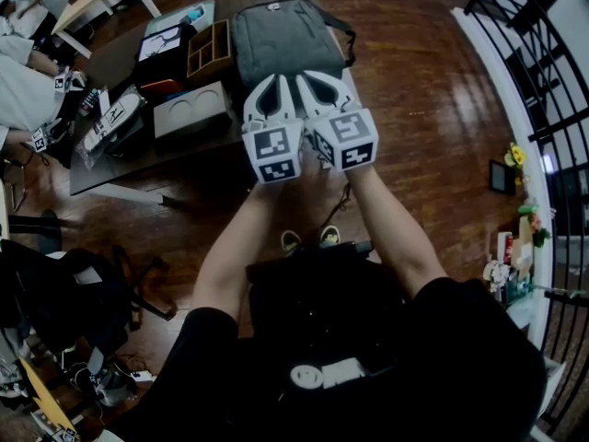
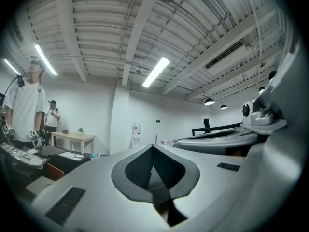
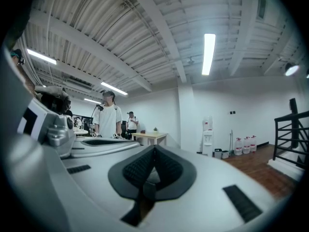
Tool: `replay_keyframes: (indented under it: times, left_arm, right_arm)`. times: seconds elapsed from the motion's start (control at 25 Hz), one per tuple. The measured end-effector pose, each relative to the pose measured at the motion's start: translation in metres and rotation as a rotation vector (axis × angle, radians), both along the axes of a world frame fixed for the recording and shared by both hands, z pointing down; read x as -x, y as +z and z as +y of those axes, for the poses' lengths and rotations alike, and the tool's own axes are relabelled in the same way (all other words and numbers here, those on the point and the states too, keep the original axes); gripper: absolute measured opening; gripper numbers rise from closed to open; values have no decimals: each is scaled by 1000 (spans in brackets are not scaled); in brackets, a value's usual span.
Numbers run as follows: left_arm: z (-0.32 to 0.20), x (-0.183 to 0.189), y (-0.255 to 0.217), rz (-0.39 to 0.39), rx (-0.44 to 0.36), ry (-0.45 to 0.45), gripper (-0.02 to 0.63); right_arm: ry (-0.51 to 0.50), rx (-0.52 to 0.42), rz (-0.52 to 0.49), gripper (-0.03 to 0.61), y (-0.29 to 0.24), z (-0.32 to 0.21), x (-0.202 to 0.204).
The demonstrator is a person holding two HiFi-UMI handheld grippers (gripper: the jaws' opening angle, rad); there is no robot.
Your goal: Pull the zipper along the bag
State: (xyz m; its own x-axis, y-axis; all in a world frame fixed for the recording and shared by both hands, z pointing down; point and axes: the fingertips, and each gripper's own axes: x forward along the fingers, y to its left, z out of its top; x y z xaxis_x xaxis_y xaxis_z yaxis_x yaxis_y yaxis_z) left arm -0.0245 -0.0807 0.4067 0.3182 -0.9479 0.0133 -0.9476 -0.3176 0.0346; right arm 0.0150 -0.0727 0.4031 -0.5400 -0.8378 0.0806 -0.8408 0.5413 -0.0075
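A grey bag (image 1: 281, 35) lies flat at the far end of a dark table (image 1: 198, 145); its zipper is too small to make out. Both grippers are held up side by side in front of me, above the bag's near edge. The left gripper (image 1: 270, 86) is shut with nothing in it, and its dark pads meet in the left gripper view (image 2: 153, 148). Touching its side, the right gripper (image 1: 322, 81) is also shut and empty, pads together (image 3: 154, 149). Both gripper views look level across the room, so the bag does not show in them.
Left of the bag stand a wooden divider box (image 1: 208, 49), a white box with round hollows (image 1: 190, 110) and a dark case (image 1: 164, 42). People stand at the left (image 3: 110, 117). A black railing (image 1: 543, 109) borders the wooden floor on the right.
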Motion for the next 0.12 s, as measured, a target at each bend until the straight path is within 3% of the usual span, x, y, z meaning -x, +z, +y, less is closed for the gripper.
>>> replay_keyframes:
  times: [0.12]
  left_arm:
    - [-2,1,0,-1,-2,-1,0]
  right_arm:
    - [-2,-7,0,5,-2,-2,1]
